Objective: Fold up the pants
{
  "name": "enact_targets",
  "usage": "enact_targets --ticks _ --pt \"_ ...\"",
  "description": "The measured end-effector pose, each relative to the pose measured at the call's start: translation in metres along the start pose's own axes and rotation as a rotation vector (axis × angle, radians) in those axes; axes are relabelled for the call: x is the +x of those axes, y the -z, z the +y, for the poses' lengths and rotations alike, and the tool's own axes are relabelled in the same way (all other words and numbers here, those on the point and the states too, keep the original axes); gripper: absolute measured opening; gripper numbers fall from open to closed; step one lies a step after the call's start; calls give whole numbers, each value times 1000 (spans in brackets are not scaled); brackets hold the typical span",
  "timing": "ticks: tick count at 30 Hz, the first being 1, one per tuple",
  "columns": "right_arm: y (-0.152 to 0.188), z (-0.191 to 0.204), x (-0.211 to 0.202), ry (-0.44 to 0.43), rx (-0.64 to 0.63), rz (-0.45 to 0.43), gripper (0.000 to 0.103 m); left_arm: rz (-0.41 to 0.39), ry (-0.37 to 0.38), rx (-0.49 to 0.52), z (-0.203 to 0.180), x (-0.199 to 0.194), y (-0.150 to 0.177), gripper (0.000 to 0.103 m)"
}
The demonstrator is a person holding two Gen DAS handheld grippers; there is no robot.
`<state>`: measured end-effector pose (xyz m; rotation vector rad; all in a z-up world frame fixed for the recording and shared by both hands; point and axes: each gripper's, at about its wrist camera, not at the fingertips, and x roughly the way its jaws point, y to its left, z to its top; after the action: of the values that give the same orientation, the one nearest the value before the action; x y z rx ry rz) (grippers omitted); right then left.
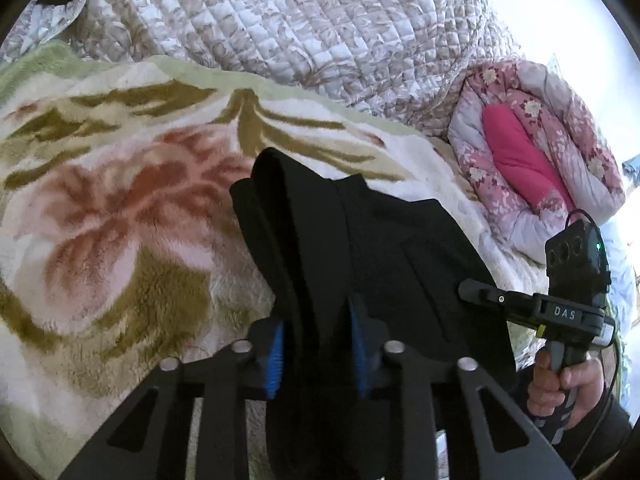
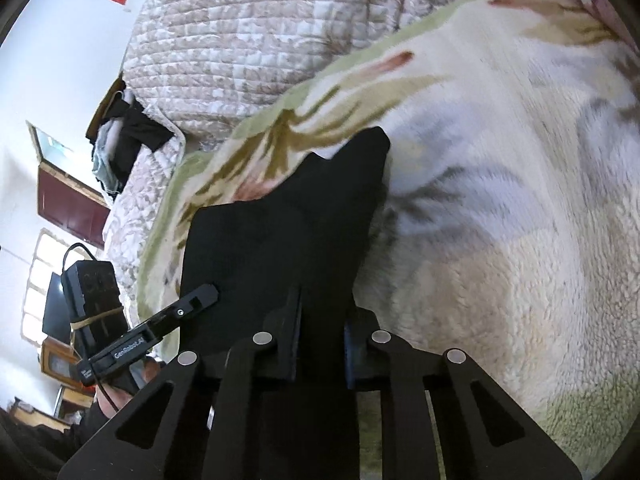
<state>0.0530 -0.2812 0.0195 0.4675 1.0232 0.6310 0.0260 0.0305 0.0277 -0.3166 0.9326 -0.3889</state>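
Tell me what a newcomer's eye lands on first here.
The black pants stand out, bunched on the floral blanket, with both grippers clamped on their near edge: the left gripper and the right gripper. Behind lies a quilt, and a pink bundle sits far right in the left view.

Pants (image 1: pixel 360 240) lie on blanket (image 1: pixel 120 200), quilt (image 1: pixel 280 20) behind.

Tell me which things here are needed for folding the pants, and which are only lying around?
Needed: black pants; left tool and right tool, both gripping the pants; floral blanket underneath.

Lying around: quilted cover; pink bundle; dark clothes.
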Motion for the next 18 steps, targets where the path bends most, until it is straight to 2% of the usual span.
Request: enact_targets --ticks 6,13,16,18 --pt "-25 27 -4 -27 -64 -34 15 -35 15 10 -2 -13 -26 24" --pt "-70 42 22 -36 -102 -45 15 -75 -18 40 14 -10 -75 24" --pt "-86 42 39 4 -145 -44 19 -78 -57 62 23 2 -92 27" --pt "-92 37 49 95 -168 -37 27 -59 -113 71 33 16 -96 30"
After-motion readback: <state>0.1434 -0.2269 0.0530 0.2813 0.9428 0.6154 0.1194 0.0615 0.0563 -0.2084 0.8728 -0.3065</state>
